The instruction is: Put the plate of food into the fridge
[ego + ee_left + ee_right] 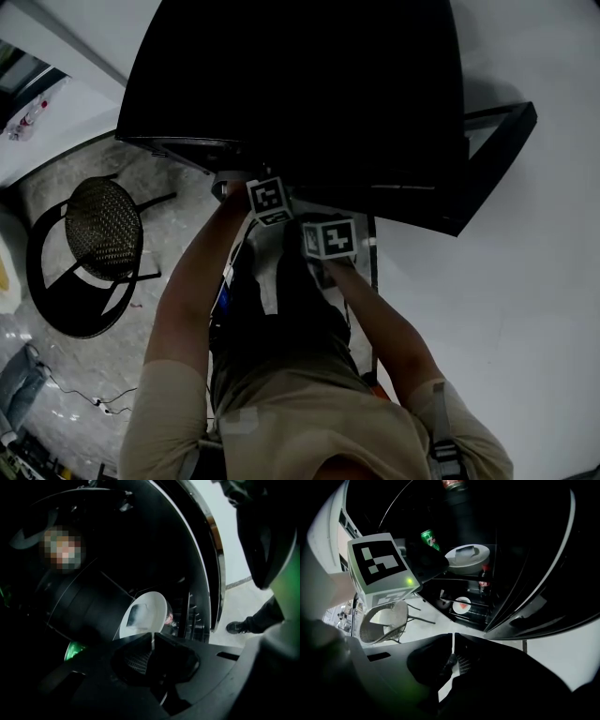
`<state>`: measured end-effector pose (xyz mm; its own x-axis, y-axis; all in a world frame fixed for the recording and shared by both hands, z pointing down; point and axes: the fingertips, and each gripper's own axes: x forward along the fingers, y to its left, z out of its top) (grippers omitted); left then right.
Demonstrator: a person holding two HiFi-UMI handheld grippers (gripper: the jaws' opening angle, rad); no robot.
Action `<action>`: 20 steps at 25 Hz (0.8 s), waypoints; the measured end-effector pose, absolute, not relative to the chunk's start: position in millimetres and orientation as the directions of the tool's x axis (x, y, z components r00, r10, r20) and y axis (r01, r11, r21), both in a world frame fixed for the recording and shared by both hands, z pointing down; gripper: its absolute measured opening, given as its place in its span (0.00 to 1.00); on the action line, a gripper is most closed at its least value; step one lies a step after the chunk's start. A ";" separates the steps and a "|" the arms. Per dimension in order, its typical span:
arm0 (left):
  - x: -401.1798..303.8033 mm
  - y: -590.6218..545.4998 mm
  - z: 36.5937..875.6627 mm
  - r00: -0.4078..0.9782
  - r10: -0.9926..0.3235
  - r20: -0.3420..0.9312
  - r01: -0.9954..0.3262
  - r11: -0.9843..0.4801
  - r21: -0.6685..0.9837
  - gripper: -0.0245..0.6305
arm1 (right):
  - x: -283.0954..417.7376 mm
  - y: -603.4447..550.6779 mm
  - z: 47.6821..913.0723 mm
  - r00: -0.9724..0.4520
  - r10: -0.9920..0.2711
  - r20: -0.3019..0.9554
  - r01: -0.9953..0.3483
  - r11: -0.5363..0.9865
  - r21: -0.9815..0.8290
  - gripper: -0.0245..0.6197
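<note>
The white plate [146, 611] carries a pale block of food [135, 613] and sits on a shelf inside the dark fridge [300, 84]. My left gripper [152, 638] is shut on the plate's near rim. In the right gripper view the same plate [472, 559] shows with the left gripper's jaws [442, 564] at its left edge. My right gripper [453, 641] hangs shut and empty in front of the open fridge, pointing steeply down. In the head view only the two marker cubes show, left [269, 200] and right [330, 238]; the fridge top hides the plate.
The fridge door [497, 150] stands open to the right. Inside are a green can [427, 538], a dark bottle [484, 581] and a lower plate with red food [461, 605]. A round wicker chair [103, 234] stands to the left on the floor.
</note>
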<state>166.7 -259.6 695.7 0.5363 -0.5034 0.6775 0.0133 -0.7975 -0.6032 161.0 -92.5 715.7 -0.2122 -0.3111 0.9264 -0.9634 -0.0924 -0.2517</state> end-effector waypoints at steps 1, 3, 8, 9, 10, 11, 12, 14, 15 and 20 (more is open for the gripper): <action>166.1 -260.1 693.6 0.539 -0.503 0.675 -0.001 -0.802 -0.597 0.07 | 160.9 -91.8 715.3 -0.215 -0.312 0.926 -0.962 -0.095 -0.255 0.08; 164.7 -259.0 687.7 0.551 -0.499 0.669 -0.034 -0.814 -0.579 0.07 | 160.7 -90.4 713.4 -0.221 -0.315 0.923 -0.959 -0.100 -0.264 0.09; 153.3 -250.5 671.6 0.577 -0.491 0.652 -0.089 -0.832 -0.547 0.07 | 158.7 -91.4 707.2 -0.240 -0.343 0.908 -0.949 -0.111 -0.293 0.08; 149.9 -247.8 669.4 0.585 -0.489 0.647 -0.095 -0.834 -0.544 0.07 | 157.9 -91.3 706.3 -0.242 -0.343 0.908 -0.949 -0.112 -0.295 0.09; 146.4 -244.3 668.5 0.592 -0.483 0.645 -0.097 -0.837 -0.538 0.07 | 156.6 -91.1 705.3 -0.245 -0.344 0.907 -0.948 -0.111 -0.298 0.09; 142.2 -240.6 668.6 0.598 -0.470 0.649 -0.094 -0.845 -0.526 0.07 | 154.5 -91.6 703.5 -0.251 -0.347 0.903 -0.946 -0.108 -0.305 0.08; 136.9 -237.1 668.4 0.601 -0.454 0.658 -0.091 -0.857 -0.508 0.07 | 151.2 -92.8 700.8 -0.264 -0.357 0.896 -0.942 -0.103 -0.318 0.09; 122.1 -232.6 664.2 0.600 -0.429 0.675 -0.104 -0.879 -0.465 0.06 | 140.9 -95.0 693.4 -0.299 -0.384 0.874 -0.930 -0.089 -0.357 0.09; 113.4 -231.8 660.4 0.600 -0.427 0.676 -0.123 -0.885 -0.450 0.06 | 135.6 -94.5 689.9 -0.312 -0.391 0.866 -0.924 -0.085 -0.372 0.09; 77.3 -220.9 643.1 0.602 -0.387 0.699 -0.203 -0.920 -0.335 0.05 | 122.0 -88.3 678.1 -0.322 -0.384 0.866 -0.922 -0.083 -0.379 0.08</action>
<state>77.3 -220.9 643.1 0.6017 -0.3872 0.6986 -0.2026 -0.9200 -0.3355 122.0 -88.3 678.1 -0.3216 -0.3837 0.8657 -0.9216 -0.0828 -0.3791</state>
